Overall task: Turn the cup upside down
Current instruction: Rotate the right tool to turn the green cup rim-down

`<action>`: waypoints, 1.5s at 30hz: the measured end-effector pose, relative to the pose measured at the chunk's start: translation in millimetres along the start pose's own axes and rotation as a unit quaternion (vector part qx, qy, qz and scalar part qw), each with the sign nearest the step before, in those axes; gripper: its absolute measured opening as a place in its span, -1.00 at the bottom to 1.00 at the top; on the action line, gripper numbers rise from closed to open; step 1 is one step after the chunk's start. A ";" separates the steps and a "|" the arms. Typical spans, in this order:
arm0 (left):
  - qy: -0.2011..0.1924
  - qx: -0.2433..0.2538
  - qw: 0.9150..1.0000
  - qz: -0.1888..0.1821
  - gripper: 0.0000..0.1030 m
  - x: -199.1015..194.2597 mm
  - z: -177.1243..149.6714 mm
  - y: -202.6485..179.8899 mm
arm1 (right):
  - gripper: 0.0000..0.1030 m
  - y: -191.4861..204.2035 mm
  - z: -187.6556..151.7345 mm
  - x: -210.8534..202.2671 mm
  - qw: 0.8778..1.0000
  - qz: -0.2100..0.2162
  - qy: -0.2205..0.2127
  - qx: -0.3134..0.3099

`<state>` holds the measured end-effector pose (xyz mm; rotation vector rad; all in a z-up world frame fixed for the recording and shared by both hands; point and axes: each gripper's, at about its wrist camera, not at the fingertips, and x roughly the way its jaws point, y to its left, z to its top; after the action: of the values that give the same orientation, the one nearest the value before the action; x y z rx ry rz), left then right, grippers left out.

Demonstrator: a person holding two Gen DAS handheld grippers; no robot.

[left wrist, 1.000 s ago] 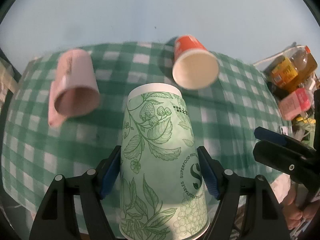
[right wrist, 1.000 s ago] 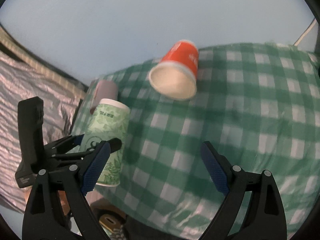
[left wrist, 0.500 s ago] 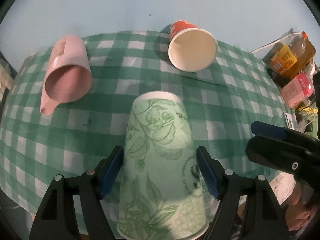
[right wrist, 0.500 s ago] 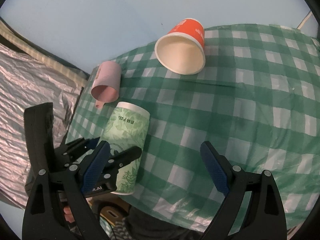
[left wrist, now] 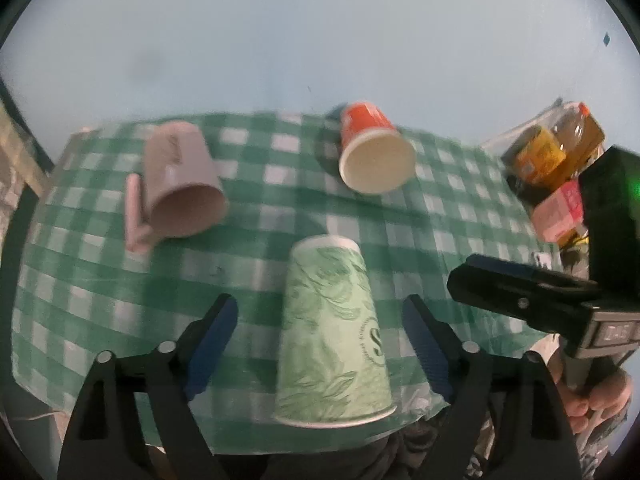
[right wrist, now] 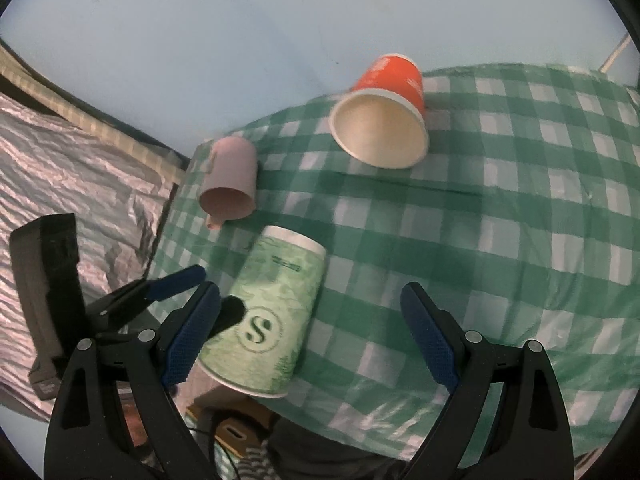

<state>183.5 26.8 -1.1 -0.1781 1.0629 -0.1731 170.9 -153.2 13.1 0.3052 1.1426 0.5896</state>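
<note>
A green leaf-print paper cup (left wrist: 334,336) stands upside down, wide rim down, at the near edge of the green checked table (left wrist: 260,208). My left gripper (left wrist: 320,328) is open, its blue pads apart from the cup on both sides. The cup also shows in the right wrist view (right wrist: 272,312), left of my open, empty right gripper (right wrist: 312,332). The left gripper (right wrist: 176,292) shows there beside the cup.
A pink mug (left wrist: 180,184) lies on its side at the back left. An orange paper cup (left wrist: 372,152) lies on its side at the back, mouth toward me. Bottles and packets (left wrist: 556,168) crowd the right. Silver foil (right wrist: 80,168) lies left of the table.
My left gripper has opened and let go of the green cup, which now stands upside down on the table edge. The left gripper has drawn back a little.
</note>
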 end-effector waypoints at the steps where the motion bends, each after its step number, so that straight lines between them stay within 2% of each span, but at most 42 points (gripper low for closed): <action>1: -0.008 -0.002 1.000 0.006 0.76 -5.7 0.8 4.1 | 0.78 2.9 0.9 0.0 1.000 0.000 0.001 -0.001; 8: -0.011 -0.023 0.999 0.039 0.76 -18.4 -3.6 42.4 | 0.77 22.6 2.6 17.2 0.999 -0.020 0.025 0.002; 19: 0.001 -0.056 0.997 0.061 0.76 8.2 -17.8 86.8 | 0.77 43.8 3.9 73.0 0.995 -0.054 0.083 0.019; 26: 0.008 -0.058 0.996 0.066 0.76 24.6 -27.4 96.6 | 0.77 36.0 3.2 108.9 0.988 -0.095 0.112 0.043; 32: 0.016 -0.053 0.996 0.063 0.76 36.3 -30.3 99.4 | 0.77 29.1 2.7 126.1 0.984 -0.099 0.140 0.051; 41: 0.024 -0.058 0.997 0.053 0.76 49.0 -28.2 101.9 | 0.77 29.2 8.1 136.2 0.980 -0.101 0.159 0.057; 44: 0.024 -0.061 0.997 0.050 0.76 49.8 -28.0 102.5 | 0.72 31.9 8.6 139.3 0.980 -0.109 0.161 0.053; 45: 0.023 -0.061 0.997 0.050 0.76 49.6 -28.0 102.3 | 0.63 32.3 8.6 138.8 0.979 -0.115 0.160 0.050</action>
<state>188.2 113.2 -79.8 -0.2315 1.1264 -0.0225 209.5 -45.5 -72.4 0.1637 1.4976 0.3845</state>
